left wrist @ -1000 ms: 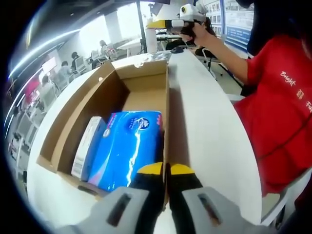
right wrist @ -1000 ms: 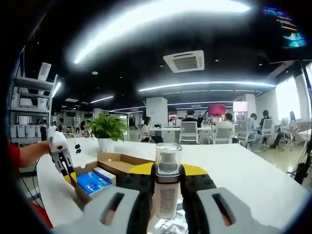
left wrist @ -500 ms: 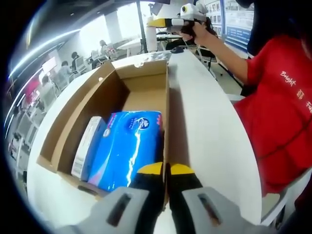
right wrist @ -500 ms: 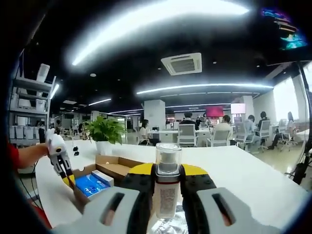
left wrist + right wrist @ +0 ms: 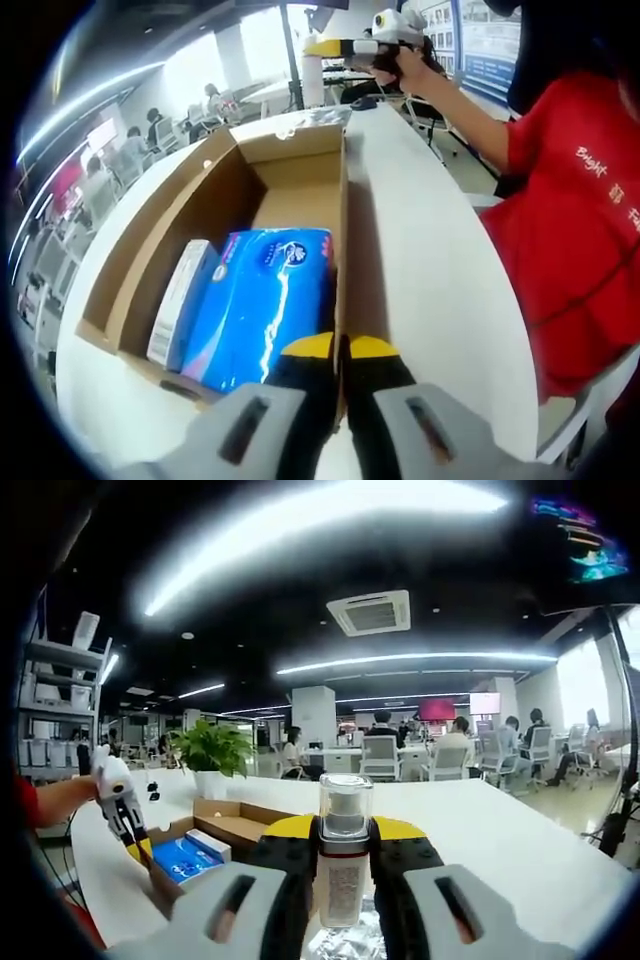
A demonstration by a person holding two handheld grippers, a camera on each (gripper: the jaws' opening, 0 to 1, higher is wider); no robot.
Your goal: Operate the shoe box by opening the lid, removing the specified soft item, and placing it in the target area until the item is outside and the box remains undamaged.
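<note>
Box open, soft pack not yet out

Left gripper [image 5: 340, 350] jaws pinched on shoe box [image 5: 300, 175] near wall; blue soft pack [image 5: 262, 300] inside, beside white carton [image 5: 180, 300]. Right gripper [image 5: 343, 840] jaws clamp clear bottle [image 5: 345, 860], held well away. Risk: hard pull tears cardboard wall. White worktop [image 5: 430, 290], open-plan office w/ strip lights.

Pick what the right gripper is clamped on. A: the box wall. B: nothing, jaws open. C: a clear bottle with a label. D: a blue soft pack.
C: in the right gripper view the right gripper has its jaws closed on an upright clear bottle, while the blue pack lies in the open box.
</note>
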